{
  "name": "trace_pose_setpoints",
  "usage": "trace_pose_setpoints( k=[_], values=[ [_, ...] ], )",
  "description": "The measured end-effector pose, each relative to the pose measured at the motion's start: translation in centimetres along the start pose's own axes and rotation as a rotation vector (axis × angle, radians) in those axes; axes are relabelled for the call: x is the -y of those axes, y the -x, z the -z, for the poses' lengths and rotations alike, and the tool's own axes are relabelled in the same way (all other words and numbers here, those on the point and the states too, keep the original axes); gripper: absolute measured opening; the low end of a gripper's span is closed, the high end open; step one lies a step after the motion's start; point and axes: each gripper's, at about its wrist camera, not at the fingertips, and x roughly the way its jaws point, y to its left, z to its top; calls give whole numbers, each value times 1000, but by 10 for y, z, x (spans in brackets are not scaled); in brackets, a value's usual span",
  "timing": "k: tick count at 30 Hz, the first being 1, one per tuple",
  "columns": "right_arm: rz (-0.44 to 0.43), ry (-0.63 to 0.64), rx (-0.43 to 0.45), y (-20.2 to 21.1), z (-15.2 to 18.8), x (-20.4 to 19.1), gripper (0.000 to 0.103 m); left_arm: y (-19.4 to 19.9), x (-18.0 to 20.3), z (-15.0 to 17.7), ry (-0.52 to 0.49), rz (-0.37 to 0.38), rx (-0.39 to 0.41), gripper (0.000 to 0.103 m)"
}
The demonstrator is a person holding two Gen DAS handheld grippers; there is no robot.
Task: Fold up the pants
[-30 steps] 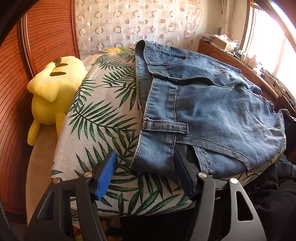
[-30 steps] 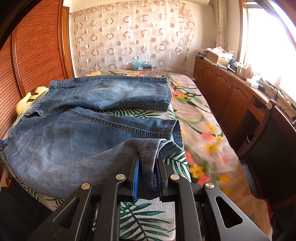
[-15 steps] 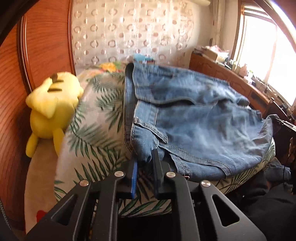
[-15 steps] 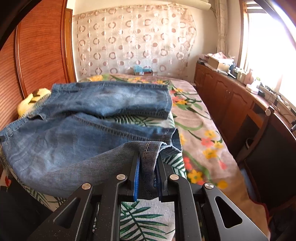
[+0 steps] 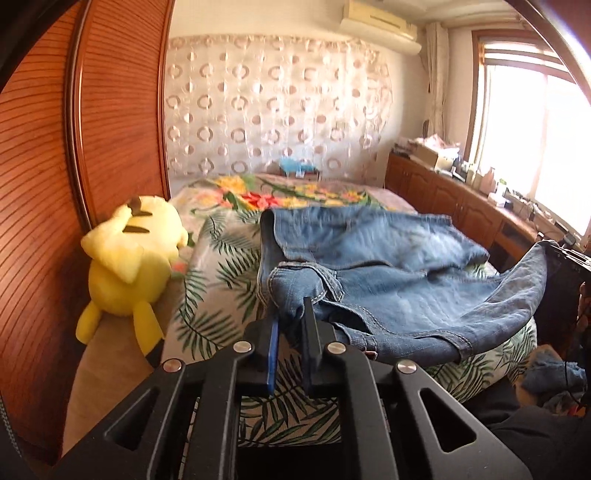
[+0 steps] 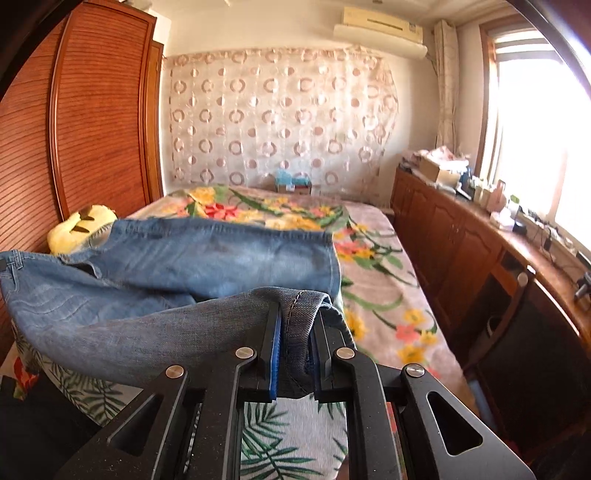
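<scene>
- Left gripper [image 5: 291, 317] clamped on the waistband of the pants [image 5: 388, 266], lifted off the near edge of the bed [image 5: 218, 280].
- Right gripper [image 6: 297, 325] clamped on a leg hem.
- Yellow plush [image 5: 129, 254] at left against the wooden wardrobe [image 5: 74, 147].
- Patterned curtain [image 6: 280, 122] at far wall, cabinets [image 6: 461, 236] and window [image 6: 535, 129] at right.

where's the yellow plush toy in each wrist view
Left wrist view: the yellow plush toy fills the left middle, lying beside the wooden headboard, left of the jeans pinched by the left gripper.
Right wrist view: only its head peeks out at the far left, behind the jeans held by the right gripper.
Shared landmark: the air conditioner above the circle-patterned curtain.
</scene>
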Motion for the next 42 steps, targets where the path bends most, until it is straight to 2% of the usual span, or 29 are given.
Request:
trace_pose_setpoints(
  k=[3, 6, 9, 16, 18, 20, 24, 27, 31, 37, 42],
  values=[
    [-9, 4, 26, 3, -1, -1, 12, 3, -1, -3, -10, -7, 8, 11],
    [-22, 12, 21, -9, 6, -5, 12, -9, 0, 1, -11, -4, -17, 11],
    [-50, 22, -13, -33, 11, -9, 12, -21, 4, 6, -21, 7, -45, 11],
    [-159, 31, -134, -119, 20, -29, 13, -39, 10, 15, -32, 13, -84, 11],
    [-162, -7, -122, -131, 25, -26, 13, -40, 11, 17, -32, 18, -92, 11],
    [-197, -58, -100, -132, 24, -18, 16, -41, 13, 20, -38, 22, -99, 11],
    [-166, -96, -72, -120, 22, -1, 37, -42, 15, 23, -37, 27, -103, 11],
    [-160, -125, -72, -115, 27, 5, 45, -44, 15, 25, -35, 32, -108, 11],
    [-130, -145, -106, -100, 44, -6, 45, -46, 17, 27, -38, 38, -116, 11],
    [-132, -204, -181, -113, 64, -5, 46, -50, 19, 29, -43, 42, -125, 11],
    [-156, -236, -213, -131, 65, -4, 48, -54, 19, 30, -45, 43, -135, 11]
  ],
)
